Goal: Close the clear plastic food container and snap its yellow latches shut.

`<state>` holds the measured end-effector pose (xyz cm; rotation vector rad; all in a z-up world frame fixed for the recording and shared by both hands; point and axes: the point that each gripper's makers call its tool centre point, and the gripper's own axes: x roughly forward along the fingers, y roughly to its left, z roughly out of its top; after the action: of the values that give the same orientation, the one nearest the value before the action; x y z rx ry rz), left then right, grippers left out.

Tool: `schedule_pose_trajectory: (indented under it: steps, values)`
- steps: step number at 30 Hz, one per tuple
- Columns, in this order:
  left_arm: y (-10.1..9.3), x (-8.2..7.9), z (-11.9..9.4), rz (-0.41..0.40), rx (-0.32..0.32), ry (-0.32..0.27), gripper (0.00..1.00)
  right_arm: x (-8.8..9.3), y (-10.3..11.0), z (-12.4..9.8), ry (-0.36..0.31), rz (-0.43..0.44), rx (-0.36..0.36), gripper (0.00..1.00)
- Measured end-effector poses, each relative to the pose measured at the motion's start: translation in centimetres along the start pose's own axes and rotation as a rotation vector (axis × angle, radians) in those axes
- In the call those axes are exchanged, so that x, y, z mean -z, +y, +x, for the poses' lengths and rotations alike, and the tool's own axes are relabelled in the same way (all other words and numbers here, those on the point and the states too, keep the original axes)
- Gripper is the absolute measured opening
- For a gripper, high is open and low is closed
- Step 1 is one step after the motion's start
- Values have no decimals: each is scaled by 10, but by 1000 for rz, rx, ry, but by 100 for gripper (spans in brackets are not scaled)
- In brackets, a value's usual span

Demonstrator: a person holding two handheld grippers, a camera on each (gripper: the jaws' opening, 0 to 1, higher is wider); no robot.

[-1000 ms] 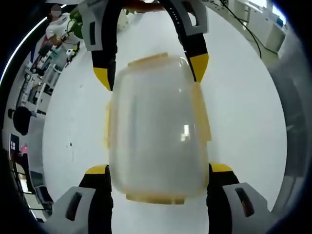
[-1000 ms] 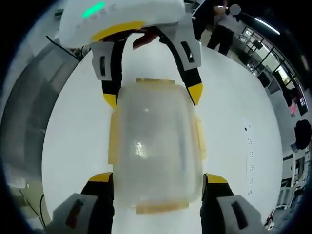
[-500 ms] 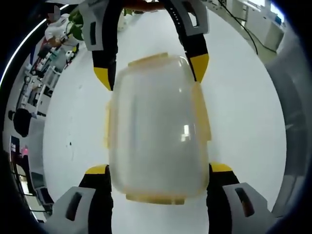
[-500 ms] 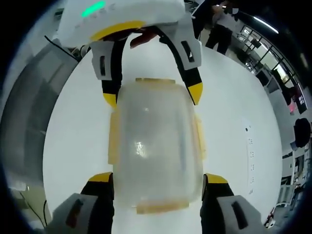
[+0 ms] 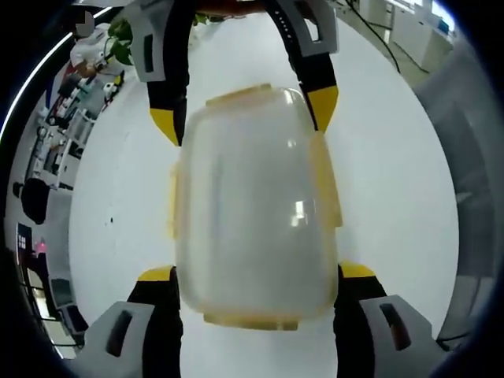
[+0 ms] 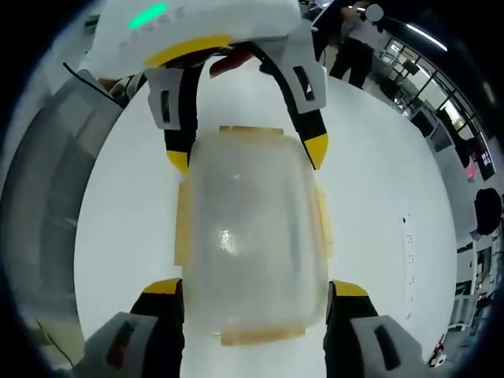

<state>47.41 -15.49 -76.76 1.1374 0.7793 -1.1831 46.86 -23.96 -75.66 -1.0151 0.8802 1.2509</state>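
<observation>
The clear plastic food container [image 5: 252, 205] with its lid on lies lengthwise between both grippers above the white table [image 5: 394, 181]. Yellow latches [image 5: 326, 185] run along all its edges; whether they are snapped down I cannot tell. My left gripper [image 5: 256, 274] clasps the near end, one jaw on each side. The right gripper [image 5: 244, 116] comes in from the top and holds the far end. In the right gripper view the same container [image 6: 252, 228] sits between my right gripper [image 6: 256, 285] at the bottom and the left gripper [image 6: 246, 155] at the top.
The white table [image 6: 394, 197] spreads out under the container on all sides. People stand beyond the table's far edge [image 6: 354, 43]. Shelves and equipment [image 5: 47, 150] line the room at the left, with a green plant [image 5: 122, 35] nearby.
The room behind has drifted slightly in both views, so the cameras moved a little. Container and both grippers keep the same hold on each other.
</observation>
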Motion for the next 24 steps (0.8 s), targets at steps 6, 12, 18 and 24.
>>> schedule_pose_trajectory:
  steps: [6, 12, 18, 24]
  values:
    - [-5, 16, -6, -1, -1, -7, 77, -15, 7, 4, 2, 1, 0, 72]
    - [-8, 28, -10, -1, 0, -8, 77, -29, 10, 9, 3, 3, 3, 72]
    - [-10, 44, -15, 5, 2, -4, 78, -44, 12, 14, -1, 10, 6, 72]
    - [-11, 58, -19, 9, 2, 0, 78, -58, 15, 18, -5, 14, 8, 72]
